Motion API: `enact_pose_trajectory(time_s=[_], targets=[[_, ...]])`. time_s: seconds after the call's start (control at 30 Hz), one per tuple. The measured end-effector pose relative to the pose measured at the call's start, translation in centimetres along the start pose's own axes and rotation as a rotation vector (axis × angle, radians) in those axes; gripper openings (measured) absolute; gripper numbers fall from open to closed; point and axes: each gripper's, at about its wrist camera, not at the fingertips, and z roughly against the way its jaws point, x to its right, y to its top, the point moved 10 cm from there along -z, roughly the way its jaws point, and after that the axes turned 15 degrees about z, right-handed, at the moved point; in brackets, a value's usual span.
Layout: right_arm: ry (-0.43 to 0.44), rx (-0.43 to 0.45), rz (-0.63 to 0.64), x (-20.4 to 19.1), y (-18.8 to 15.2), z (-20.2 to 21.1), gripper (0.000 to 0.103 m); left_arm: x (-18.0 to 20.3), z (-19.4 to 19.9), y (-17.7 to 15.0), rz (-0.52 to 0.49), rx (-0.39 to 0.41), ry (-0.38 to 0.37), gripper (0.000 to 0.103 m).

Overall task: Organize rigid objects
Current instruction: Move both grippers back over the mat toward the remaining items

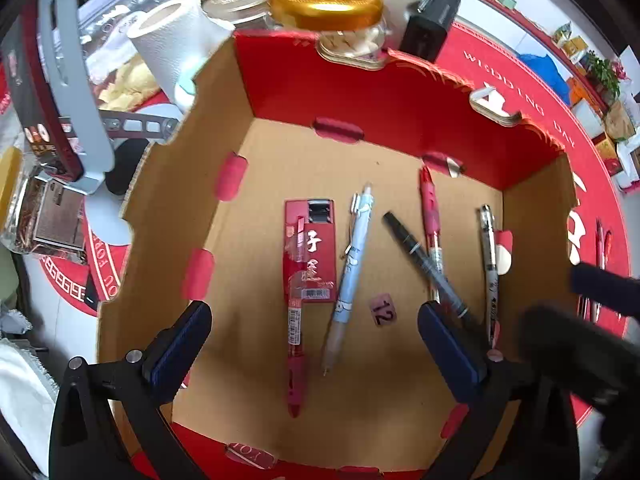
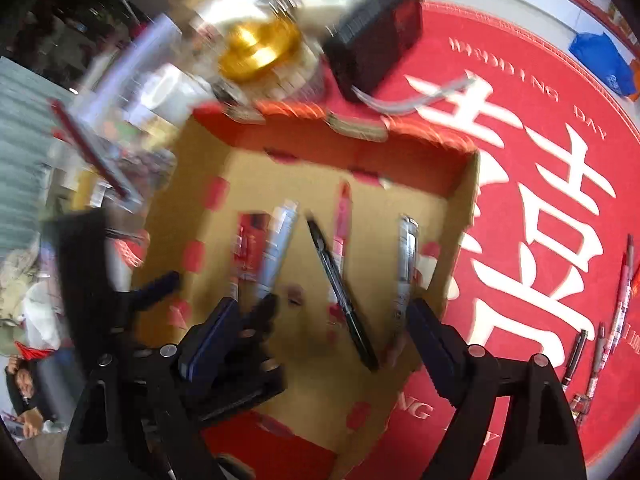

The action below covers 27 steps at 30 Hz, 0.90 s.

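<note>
Left wrist view: cardboard box [image 1: 168, 216] holds five pens [image 1: 348, 276] and one red card [image 1: 316, 248]. Left gripper [image 1: 314, 344] hovers above, wide open, empty. Right gripper [image 2: 324, 332] also spread open, empty, over box; four more pens [image 2: 618, 308] lie outside on red mat [image 2: 520, 60].

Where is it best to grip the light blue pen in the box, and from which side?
Grip the blue pen at mid-barrel, coming from above with the fingers across its width. It lies flat on the box floor; the red card on its left leaves a narrow gap.
</note>
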Motion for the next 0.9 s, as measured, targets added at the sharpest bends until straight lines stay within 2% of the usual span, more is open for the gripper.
enact_pose_trajectory(time_s=[0.13, 0.23, 0.37, 0.47, 0.5, 0.63, 0.67, 0.73, 0.8, 0.9], targets=[[-0.041, 0.032, -0.021, 1.2, -0.7, 2.6, 0.086, 0.2, 0.8, -0.6, -0.021, -0.005, 0.028, 0.103], [-0.106, 0.053, -0.126, 4.8, -3.4, 5.3, 0.086, 2.3, 2.8, -1.9, -0.048, -0.013, -0.017, 0.103], [-0.258, 0.024, -0.351, 12.7, -10.5, 8.7, 0.086, 8.9, 6.5, -5.0, -0.160, -0.013, -0.126, 0.103], [-0.304, -0.037, -0.525, 18.0, -16.4, 9.8, 0.086, 14.9, 8.2, -7.8, -0.250, -0.013, -0.189, 0.103], [-0.312, -0.055, -0.569, 19.2, -18.1, 10.0, 0.086, 16.8, 8.3, -8.9, -0.265, -0.011, -0.189, 0.103], [-0.333, -0.110, -0.676, 22.5, -23.3, 10.6, 0.085, 23.3, 5.4, -13.4, -0.346, -0.076, -0.178, 0.103], [-0.369, -0.146, -0.699, 23.6, -24.8, 10.8, 0.086, 24.5, 4.2, -14.2, -0.351, -0.086, -0.165, 0.103], [-0.331, -0.141, -0.738, 25.1, -26.8, 10.9, 0.086, 26.2, 2.1, -15.2, -0.349, -0.099, -0.126, 0.103], [-0.309, -0.115, -0.738, 26.3, -27.5, 11.3, 0.086, 27.2, 0.4, -15.8, -0.334, -0.111, -0.109, 0.103], [-0.292, -0.134, -0.657, 27.0, -27.5, 10.5, 0.086, 28.5, -2.0, -16.5, -0.334, -0.124, -0.060, 0.103]])
